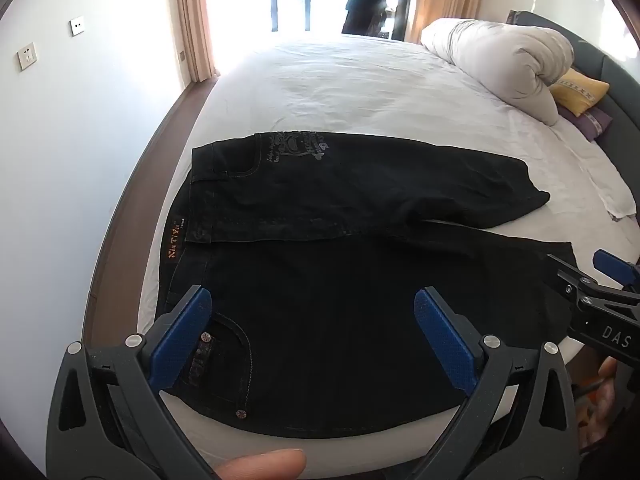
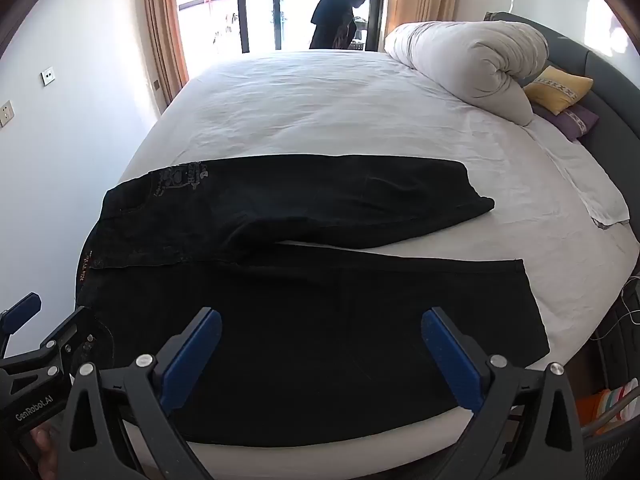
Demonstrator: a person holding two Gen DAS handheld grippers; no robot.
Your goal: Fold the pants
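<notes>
Black jeans (image 1: 328, 280) lie flat on the white bed (image 1: 360, 88), waistband to the left, two legs running right; they also show in the right wrist view (image 2: 320, 320). The far leg (image 2: 360, 200) angles away from the near leg (image 2: 400, 300). My left gripper (image 1: 312, 312) is open and empty above the near hip pocket area. My right gripper (image 2: 320, 332) is open and empty above the near leg. The right gripper shows at the right edge of the left wrist view (image 1: 600, 280). The left gripper shows at the left edge of the right wrist view (image 2: 32, 340).
A rolled white duvet (image 1: 500, 60) and a yellow pillow (image 1: 580, 90) lie at the bed's far right by the dark headboard (image 2: 608, 92). A white wall (image 1: 60, 140) runs along the left. A balcony door (image 2: 280, 8) with curtains is at the back.
</notes>
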